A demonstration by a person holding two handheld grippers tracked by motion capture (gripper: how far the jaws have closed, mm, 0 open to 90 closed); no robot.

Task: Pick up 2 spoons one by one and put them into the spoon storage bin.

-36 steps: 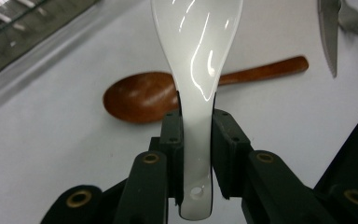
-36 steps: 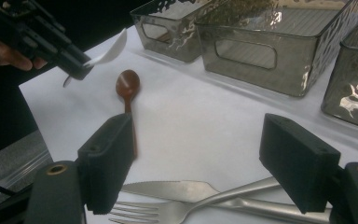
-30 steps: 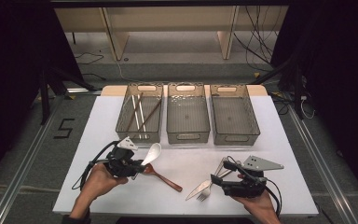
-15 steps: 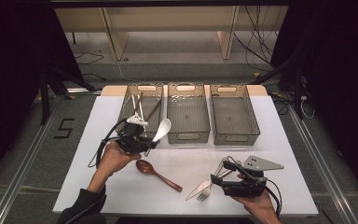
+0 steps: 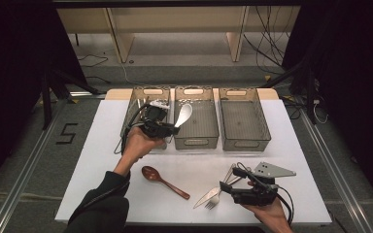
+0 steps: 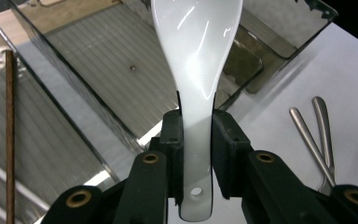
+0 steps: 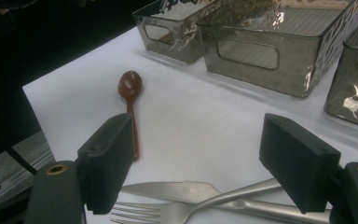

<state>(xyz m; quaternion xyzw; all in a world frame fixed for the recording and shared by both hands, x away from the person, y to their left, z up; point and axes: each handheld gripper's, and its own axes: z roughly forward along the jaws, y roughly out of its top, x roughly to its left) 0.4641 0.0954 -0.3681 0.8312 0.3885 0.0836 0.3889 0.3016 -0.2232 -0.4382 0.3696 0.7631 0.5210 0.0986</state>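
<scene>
Left gripper (image 5: 167,127): jaws clamped on the handle of a white ceramic soup spoon (image 5: 183,115), seen up close in the left gripper view (image 6: 196,60) with the handle pinched between both pads and its hanging hole just below them. Spoon position: held in the air over the near left edge of the middle bin (image 5: 196,137), bowl end leading, long axis running on from the jaws up and to the right in the high view, toward that bin's floor. Judged relation for the coming move: the middle bin lies directly ahead of and below the spoon's bowl, so a short lowering along that axis would probably set it inside; the left hand (image 5: 137,144) is far the nearer. Left bin (image 5: 135,103): holds wooden chopsticks (image 6: 10,135). Right bin (image 5: 243,138): nothing visible inside. Right gripper (image 5: 229,186): jaws wide apart, gripping nothing, resting low at the near right of the white table (image 5: 102,136), over a steel knife (image 7: 177,190) and fork (image 7: 168,212) that lie crossed. Brown wooden spoon (image 5: 162,180): flat on the table between the two hands, bowl toward the left. Writing: a large "5" (image 5: 67,133) marked on the floor left of the table; no brands or labels legible on the cutlery or bins.
</scene>
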